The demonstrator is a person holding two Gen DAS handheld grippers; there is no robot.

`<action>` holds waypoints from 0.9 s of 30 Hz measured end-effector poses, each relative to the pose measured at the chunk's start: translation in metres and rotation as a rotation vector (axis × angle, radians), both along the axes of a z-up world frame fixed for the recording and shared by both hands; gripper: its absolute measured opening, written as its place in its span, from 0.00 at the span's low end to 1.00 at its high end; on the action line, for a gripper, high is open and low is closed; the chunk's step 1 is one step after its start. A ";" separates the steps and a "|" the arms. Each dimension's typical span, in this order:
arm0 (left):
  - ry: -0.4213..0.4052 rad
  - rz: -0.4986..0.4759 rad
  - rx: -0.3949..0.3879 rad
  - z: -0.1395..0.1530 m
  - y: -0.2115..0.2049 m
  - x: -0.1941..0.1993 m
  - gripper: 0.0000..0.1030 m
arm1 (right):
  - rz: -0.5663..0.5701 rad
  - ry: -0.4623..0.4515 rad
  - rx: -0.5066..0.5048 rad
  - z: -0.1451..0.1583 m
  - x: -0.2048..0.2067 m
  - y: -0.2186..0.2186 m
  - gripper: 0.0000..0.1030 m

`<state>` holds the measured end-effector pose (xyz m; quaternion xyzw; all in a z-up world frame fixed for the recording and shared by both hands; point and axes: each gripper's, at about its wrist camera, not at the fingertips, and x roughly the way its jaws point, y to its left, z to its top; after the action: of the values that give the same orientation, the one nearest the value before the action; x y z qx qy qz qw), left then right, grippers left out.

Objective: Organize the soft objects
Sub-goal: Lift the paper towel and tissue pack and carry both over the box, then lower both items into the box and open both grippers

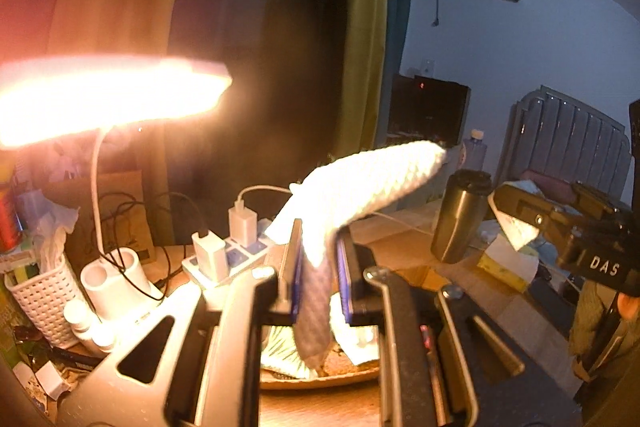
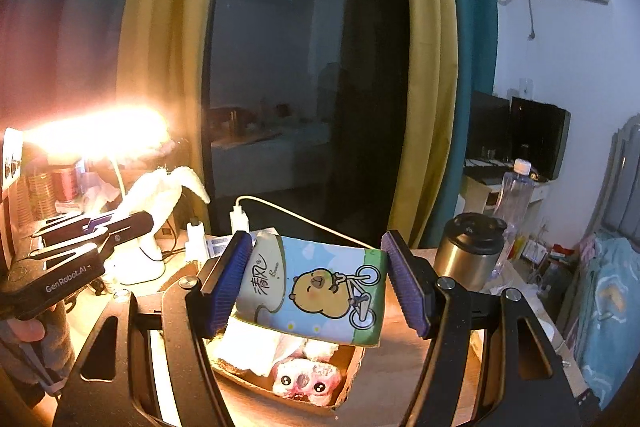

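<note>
My left gripper (image 1: pixel 318 259) is shut on a white knitted cloth (image 1: pixel 360 187) with a grey end; the cloth sticks up to the right and hangs down over a shallow wooden tray (image 1: pixel 320 381). It also shows in the right wrist view (image 2: pixel 160 195). My right gripper (image 2: pixel 316 283) holds a cartoon tissue pack (image 2: pixel 316 291) between its blue pads, above a cardboard box (image 2: pixel 352 367). In the box lie a pink plush toy (image 2: pixel 306 381) and white soft items (image 2: pixel 248 351).
A lit desk lamp (image 1: pixel 108 95) glares at the left. A power strip with chargers (image 1: pixel 228 247), a white holder (image 1: pixel 116 279), a basket (image 1: pixel 40 295), a steel mug (image 2: pixel 468 251) and a water bottle (image 2: pixel 516 187) stand on the desk.
</note>
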<state>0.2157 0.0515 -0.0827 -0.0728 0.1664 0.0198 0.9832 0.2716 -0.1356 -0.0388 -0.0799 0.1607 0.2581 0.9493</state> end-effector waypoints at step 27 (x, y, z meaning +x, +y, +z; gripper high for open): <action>0.193 -0.068 -0.041 -0.084 -0.005 0.070 0.14 | -0.001 0.203 -0.025 -0.085 0.064 0.012 0.68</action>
<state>0.2853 0.0469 -0.1665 -0.0850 0.2631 -0.0101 0.9610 0.3357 -0.1239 -0.1237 -0.0649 0.2593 0.2625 0.9272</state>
